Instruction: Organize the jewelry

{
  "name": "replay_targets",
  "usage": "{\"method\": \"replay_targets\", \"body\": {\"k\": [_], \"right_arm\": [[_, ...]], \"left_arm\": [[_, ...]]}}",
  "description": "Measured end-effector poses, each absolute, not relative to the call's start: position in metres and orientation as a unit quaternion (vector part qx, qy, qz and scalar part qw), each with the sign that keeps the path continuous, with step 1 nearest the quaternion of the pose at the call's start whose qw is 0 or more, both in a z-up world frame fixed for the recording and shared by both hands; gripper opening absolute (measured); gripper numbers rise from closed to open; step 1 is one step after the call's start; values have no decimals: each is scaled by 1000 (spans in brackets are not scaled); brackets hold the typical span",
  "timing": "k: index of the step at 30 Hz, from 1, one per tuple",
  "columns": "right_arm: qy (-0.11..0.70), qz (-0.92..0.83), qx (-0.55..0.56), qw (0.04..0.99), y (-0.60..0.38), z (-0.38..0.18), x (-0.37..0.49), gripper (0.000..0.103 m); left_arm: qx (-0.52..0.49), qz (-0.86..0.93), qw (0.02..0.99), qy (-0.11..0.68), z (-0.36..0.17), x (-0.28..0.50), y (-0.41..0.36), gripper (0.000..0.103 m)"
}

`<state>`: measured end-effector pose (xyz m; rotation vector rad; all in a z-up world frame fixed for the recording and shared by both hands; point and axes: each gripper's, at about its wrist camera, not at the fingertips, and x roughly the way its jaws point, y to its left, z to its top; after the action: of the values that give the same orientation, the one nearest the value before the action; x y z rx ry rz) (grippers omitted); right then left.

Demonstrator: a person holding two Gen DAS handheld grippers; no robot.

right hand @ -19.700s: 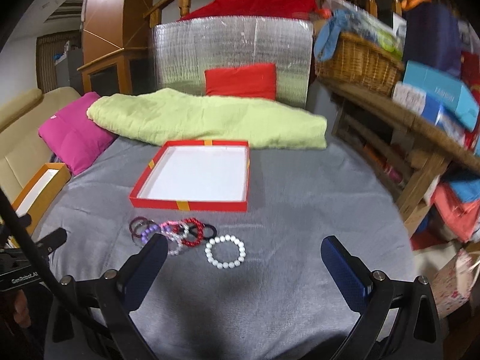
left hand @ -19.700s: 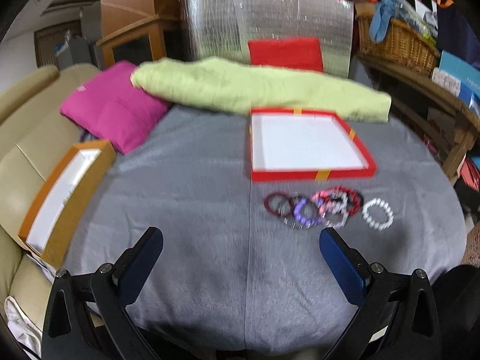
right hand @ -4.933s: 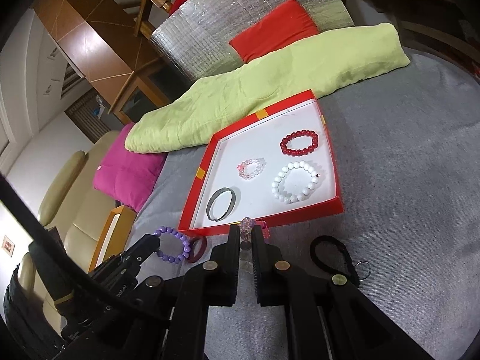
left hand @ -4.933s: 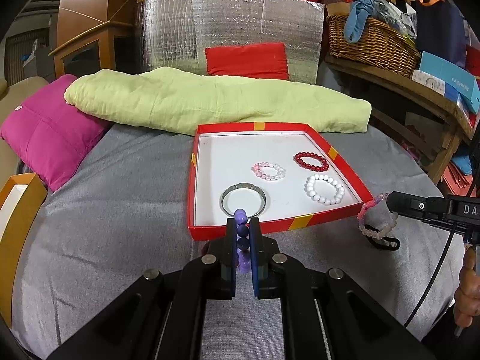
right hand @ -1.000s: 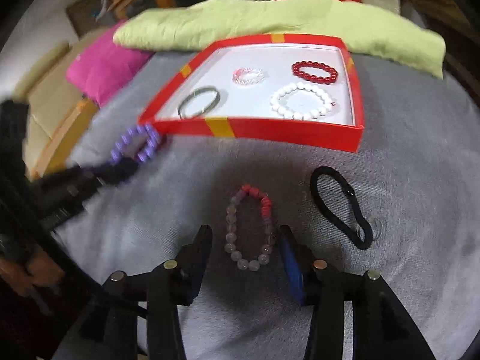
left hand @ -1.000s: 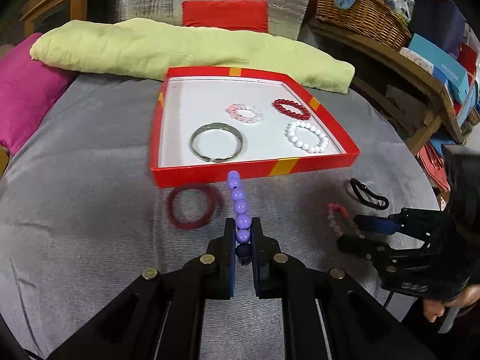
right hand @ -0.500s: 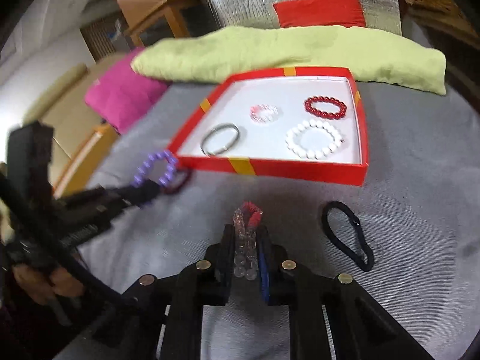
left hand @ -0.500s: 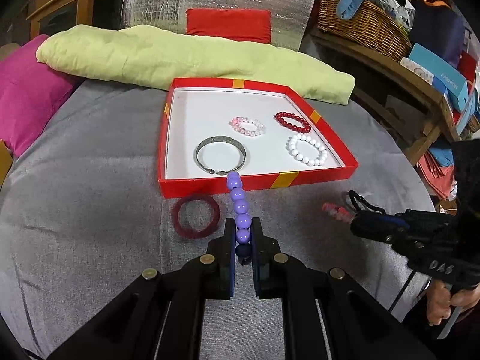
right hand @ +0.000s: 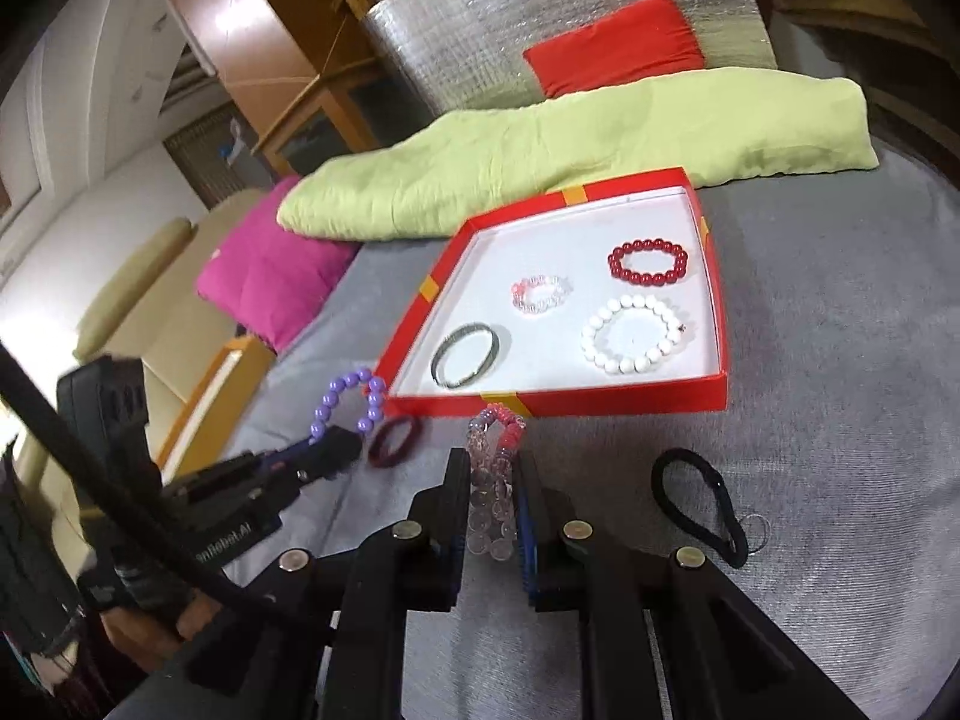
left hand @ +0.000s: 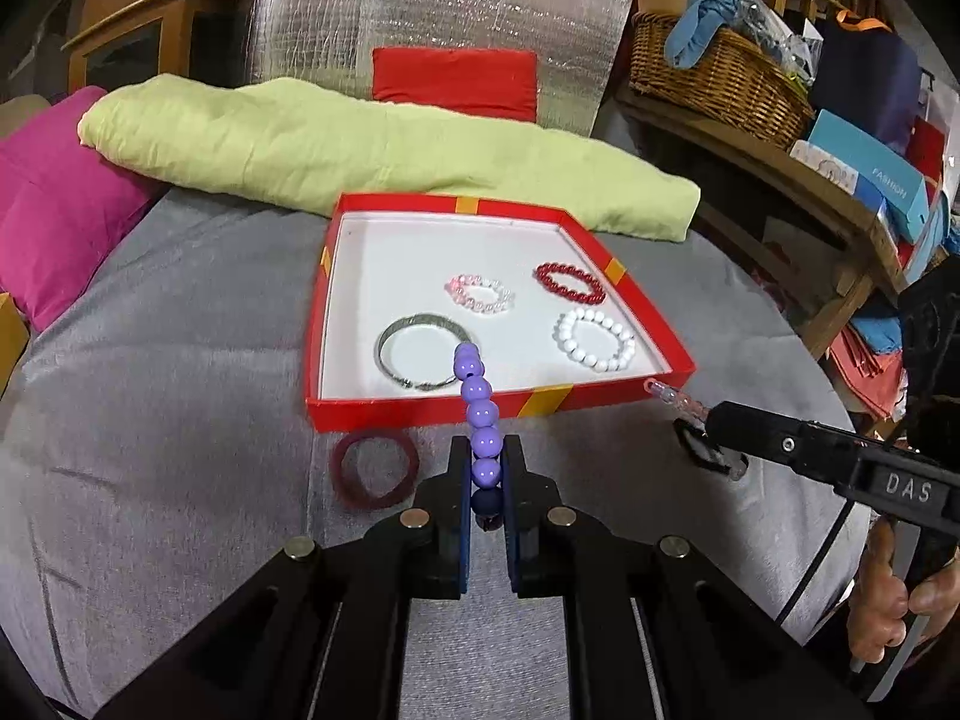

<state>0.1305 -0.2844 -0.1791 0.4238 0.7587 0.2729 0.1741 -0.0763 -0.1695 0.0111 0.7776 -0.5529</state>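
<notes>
My left gripper is shut on a purple bead bracelet, held above the grey cloth just short of the red tray. My right gripper is shut on a clear and pink bead bracelet, also lifted near the tray's front edge. The tray holds a silver bangle, a pale pink bracelet, a red bead bracelet and a white bead bracelet. A dark red ring bracelet and a black hair tie lie on the cloth.
A green cushion lies behind the tray, a pink cushion at the left. A silver panel with a red pad stands behind. A wooden shelf with a wicker basket is at the right. An orange box sits on the sofa.
My right gripper shut on the clear and pink bracelet and lifted it off the cloth towards the tray. My left gripper, still holding the purple bracelet, moved closer to the tray front.
</notes>
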Motion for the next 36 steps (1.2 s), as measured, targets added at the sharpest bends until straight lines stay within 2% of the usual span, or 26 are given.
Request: {"method": "replay_targets", "body": {"k": [21, 36], "right_arm": [[341, 97, 318, 880, -329, -169, 188, 15], [368, 71, 291, 880, -326, -178, 282, 15]], "left_arm": [[-15, -258, 901, 347, -150, 202, -81, 10], [-47, -255, 883, 392, -166, 292, -100, 10]]}}
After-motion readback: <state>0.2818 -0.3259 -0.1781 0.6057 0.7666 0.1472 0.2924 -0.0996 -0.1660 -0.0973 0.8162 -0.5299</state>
